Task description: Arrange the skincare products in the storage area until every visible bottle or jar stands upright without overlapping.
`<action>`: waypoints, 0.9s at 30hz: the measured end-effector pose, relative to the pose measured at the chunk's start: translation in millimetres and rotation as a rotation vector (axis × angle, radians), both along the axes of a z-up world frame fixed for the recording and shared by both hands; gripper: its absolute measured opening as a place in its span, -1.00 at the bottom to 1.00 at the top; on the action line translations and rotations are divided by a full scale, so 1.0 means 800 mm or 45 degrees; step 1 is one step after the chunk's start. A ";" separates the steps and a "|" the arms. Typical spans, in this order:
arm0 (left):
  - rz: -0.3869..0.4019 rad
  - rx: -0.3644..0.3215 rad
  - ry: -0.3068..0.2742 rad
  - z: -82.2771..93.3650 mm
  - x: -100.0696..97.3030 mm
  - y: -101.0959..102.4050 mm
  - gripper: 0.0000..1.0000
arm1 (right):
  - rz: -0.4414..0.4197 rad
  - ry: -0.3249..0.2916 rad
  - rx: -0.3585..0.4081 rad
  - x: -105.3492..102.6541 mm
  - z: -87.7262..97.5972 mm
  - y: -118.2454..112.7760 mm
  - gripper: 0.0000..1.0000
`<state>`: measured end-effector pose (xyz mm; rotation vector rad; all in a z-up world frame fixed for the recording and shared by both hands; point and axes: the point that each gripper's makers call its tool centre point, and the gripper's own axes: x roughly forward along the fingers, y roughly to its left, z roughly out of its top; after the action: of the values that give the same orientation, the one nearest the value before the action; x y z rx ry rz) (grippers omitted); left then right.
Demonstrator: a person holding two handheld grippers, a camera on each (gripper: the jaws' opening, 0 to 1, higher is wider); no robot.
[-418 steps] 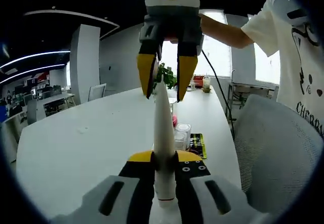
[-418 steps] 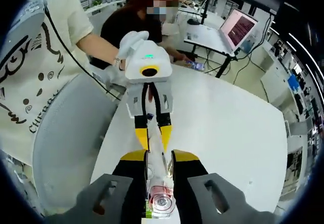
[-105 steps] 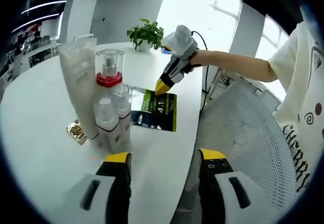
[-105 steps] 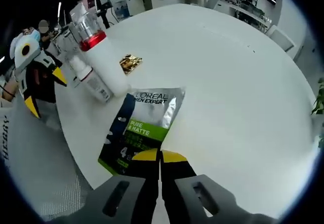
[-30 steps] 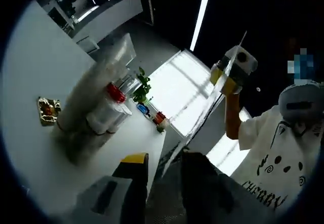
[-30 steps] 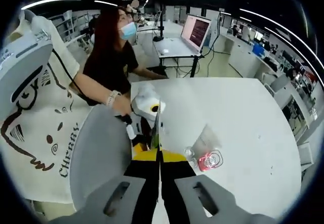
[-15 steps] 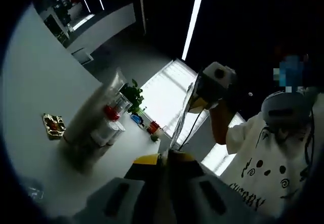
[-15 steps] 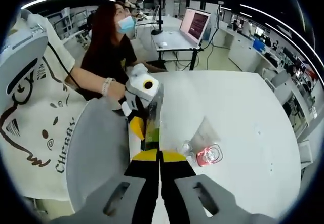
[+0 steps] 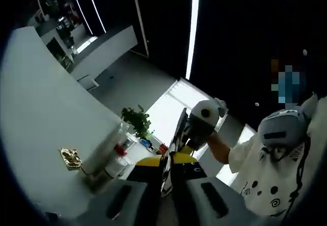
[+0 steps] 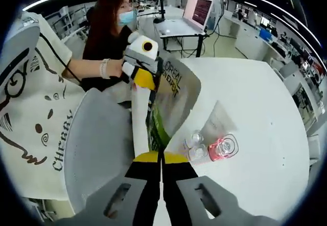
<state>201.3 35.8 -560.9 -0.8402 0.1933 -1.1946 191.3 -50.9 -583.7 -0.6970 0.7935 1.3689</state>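
A silver-and-green sachet (image 10: 166, 101) is held in the air above the table's (image 10: 265, 114) near edge, pinched at one end by the closed fingers of the right gripper (image 10: 161, 158) and at the other by the left gripper (image 10: 145, 75). A red-capped bottle (image 10: 223, 148) and clear jars (image 10: 194, 139) are seen standing near that edge beside a white tube (image 10: 217, 121).

Silver-green sachet (image 10: 171, 101) held aloft, bottles (image 10: 212, 147) upright on table
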 end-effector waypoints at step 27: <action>0.080 0.009 -0.068 0.035 -0.013 0.012 -1.00 | -0.026 -0.059 0.111 0.014 0.006 0.007 -0.83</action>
<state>191.2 45.4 -532.8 -0.8022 0.1267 -1.1551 202.4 -45.2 -578.7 -0.6486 0.6986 1.3559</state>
